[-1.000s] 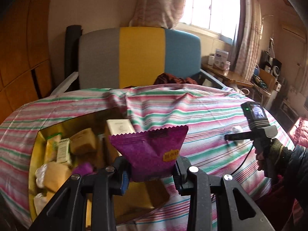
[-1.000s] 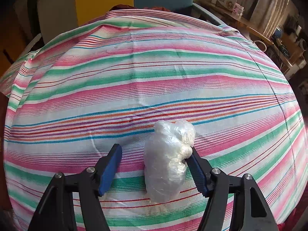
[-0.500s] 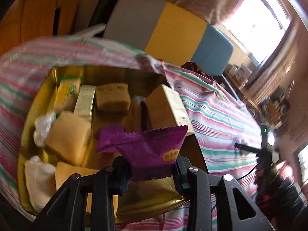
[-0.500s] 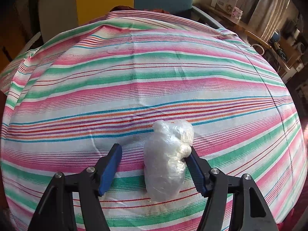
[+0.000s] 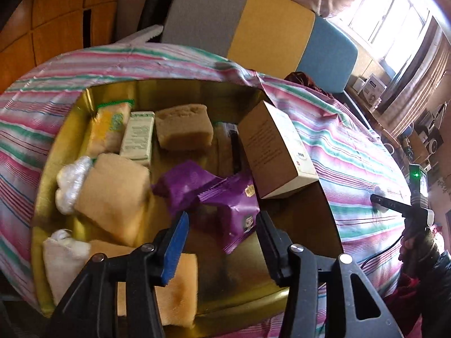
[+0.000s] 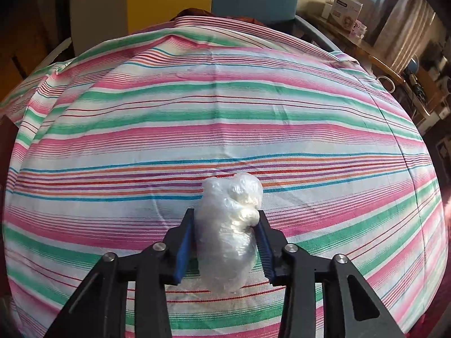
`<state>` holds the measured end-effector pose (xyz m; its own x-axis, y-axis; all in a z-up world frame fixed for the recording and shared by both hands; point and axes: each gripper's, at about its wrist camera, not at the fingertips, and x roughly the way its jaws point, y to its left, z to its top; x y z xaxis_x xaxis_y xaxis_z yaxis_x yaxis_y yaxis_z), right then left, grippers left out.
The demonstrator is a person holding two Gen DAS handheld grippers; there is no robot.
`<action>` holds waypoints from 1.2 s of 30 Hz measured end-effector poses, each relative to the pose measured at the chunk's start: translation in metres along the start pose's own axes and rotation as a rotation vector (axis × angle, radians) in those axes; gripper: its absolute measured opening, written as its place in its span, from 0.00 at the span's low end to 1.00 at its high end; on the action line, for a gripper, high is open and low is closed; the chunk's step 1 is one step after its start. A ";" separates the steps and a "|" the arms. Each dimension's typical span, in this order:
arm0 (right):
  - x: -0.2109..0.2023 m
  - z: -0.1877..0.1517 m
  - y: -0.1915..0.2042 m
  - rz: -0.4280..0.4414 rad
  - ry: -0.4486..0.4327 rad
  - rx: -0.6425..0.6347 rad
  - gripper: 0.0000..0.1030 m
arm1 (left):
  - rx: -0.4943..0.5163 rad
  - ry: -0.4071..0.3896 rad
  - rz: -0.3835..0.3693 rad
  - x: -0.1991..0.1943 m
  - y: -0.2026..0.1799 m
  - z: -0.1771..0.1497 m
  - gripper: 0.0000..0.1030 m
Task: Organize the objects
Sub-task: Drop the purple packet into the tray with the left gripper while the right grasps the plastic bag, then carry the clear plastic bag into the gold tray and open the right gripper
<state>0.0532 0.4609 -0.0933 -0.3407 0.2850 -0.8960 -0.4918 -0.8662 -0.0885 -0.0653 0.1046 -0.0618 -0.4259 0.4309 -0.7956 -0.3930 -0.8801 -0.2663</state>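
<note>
Snacks and small packets are gathering in the gold tin (image 5: 50, 169), the landmark for everything else: inside it are lying sponge-like yellow blocks (image 5: 112, 200), a brown box (image 5: 270, 146) leaning on its far wall, and a purple packet (image 5: 225, 205) resting near its middle. Just above that packet the left hand-held gripper (image 5: 222, 225) is opening, its pads clear of the wrapper, apparently to leave it there. Well to the right of the tin, the right hand-held gripper (image 6: 225, 242) is clamping tight on a clear plastic-wrapped bundle (image 6: 228, 233) lying on the striped cloth (image 6: 225, 112), likely the next item bound for the tin. Beyond the tin a grey, yellow and blue chair back (image 5: 253, 31) is standing under a bright window (image 5: 394, 8).
</note>
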 end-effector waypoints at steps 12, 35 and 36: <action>-0.041 0.004 0.016 0.151 -0.061 0.037 0.32 | 0.069 -0.182 0.146 -0.066 0.011 -0.007 0.59; -0.126 -0.066 0.282 0.505 -0.147 -0.438 0.40 | 0.008 -0.269 0.387 -0.095 0.021 -0.015 0.60; -0.123 -0.066 0.284 0.506 -0.137 -0.437 0.49 | 0.010 -0.271 0.405 -0.095 0.021 -0.014 0.60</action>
<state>0.0080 0.1523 -0.0368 -0.5562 -0.1745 -0.8125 0.1138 -0.9845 0.1336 -0.0211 0.0427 0.0005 -0.7424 0.0918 -0.6636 -0.1593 -0.9863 0.0418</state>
